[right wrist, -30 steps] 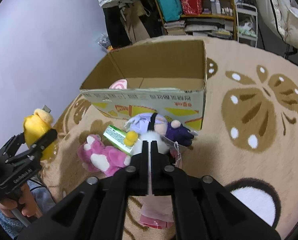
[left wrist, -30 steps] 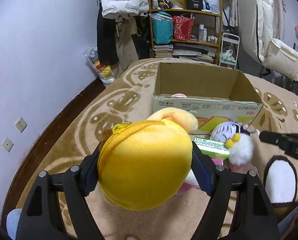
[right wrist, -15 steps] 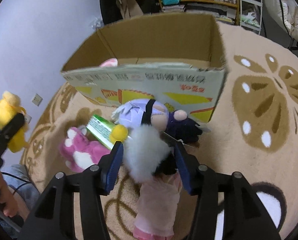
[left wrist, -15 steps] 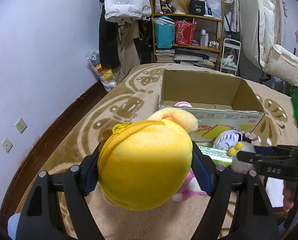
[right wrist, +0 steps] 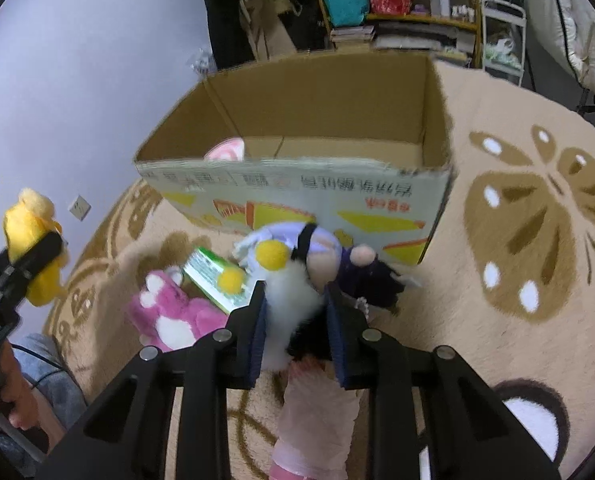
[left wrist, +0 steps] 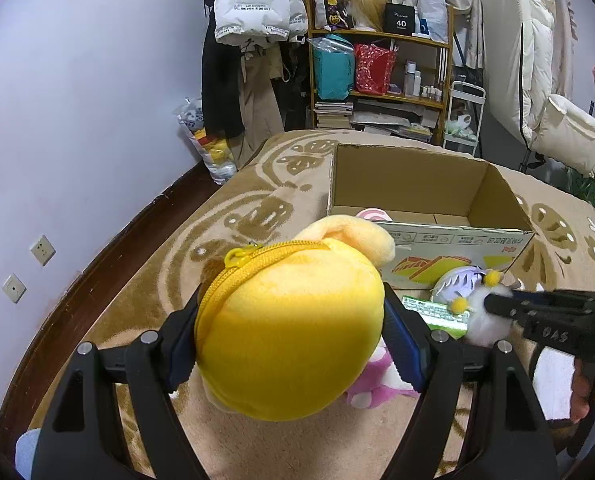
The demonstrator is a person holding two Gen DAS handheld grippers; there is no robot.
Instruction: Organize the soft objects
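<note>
My left gripper [left wrist: 289, 332] is shut on a yellow plush [left wrist: 293, 328] with a zipper and holds it above the rug, short of the open cardboard box [left wrist: 493, 184]. The plush also shows at the left of the right wrist view [right wrist: 29, 240]. My right gripper [right wrist: 295, 308] is shut on a white fluffy toy [right wrist: 293, 300] with yellow feet, on the rug just in front of the box [right wrist: 297, 196]. A pink plush [right wrist: 169, 312], a green packet [right wrist: 213, 276] and a purple doll [right wrist: 337, 248] lie beside it. A pink round thing [right wrist: 227, 150] lies in the box.
The box stands on a beige patterned rug [right wrist: 537, 220]. A shelf [left wrist: 377, 72] with bags and books, hanging clothes [left wrist: 253, 12] and a white cart [left wrist: 463, 120] stand behind it. The wall with sockets [left wrist: 41, 248] runs along the left.
My right gripper has opened, moved forward around the white fluffy toy and closed on it. My left gripper has kept hold of the yellow plush and risen a little.
</note>
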